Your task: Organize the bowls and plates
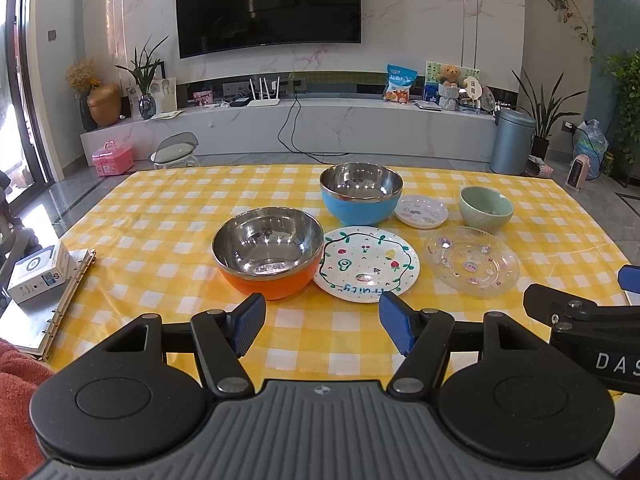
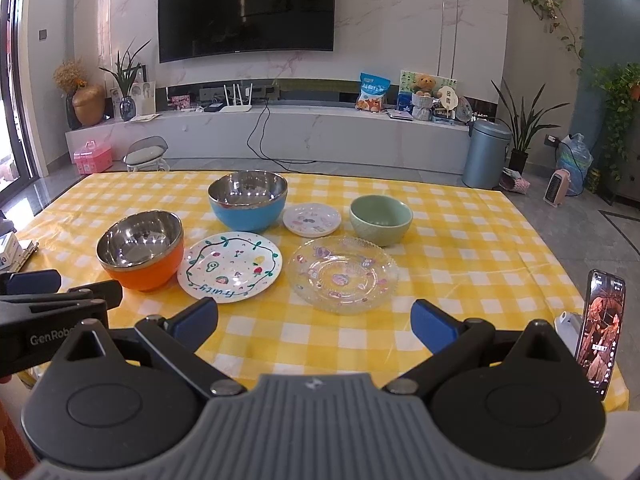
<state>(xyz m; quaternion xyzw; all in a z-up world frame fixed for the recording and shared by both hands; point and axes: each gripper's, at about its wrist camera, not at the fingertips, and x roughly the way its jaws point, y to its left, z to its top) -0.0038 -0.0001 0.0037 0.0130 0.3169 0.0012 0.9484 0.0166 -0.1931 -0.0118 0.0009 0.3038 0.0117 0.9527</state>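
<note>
Nearest the lens, the left gripper (image 1: 322, 322) hangs just above the near part of the yellow checked tablecloth (image 1: 160, 216), its blue-padded fingers spread wide with nothing between them. The right gripper (image 2: 314, 324) sits beside it at about the same height, also spread apart and empty; each one shows at the edge of the other's view.

Ahead of the left gripper stands the orange bowl (image 1: 267, 253), steel-lined and upright, its right side touching or perhaps slightly overlapping the rim of the fruit-painted white plate (image 1: 366, 263); the fisheye view does not settle which. Behind that plate sits the blue bowl (image 1: 361, 193), also steel-lined. Just right of it lies the small white plate (image 1: 421, 211), and further right the green ceramic bowl (image 1: 485, 208). In front of the green bowl rests the clear glass plate (image 2: 343, 274), directly ahead of the right gripper and apart from the fruit-painted plate.

At the left table edge a white box (image 1: 38, 272) lies on an open ring binder (image 1: 60, 300). At the right edge a phone (image 2: 602, 332) stands upright with its screen lit.
</note>
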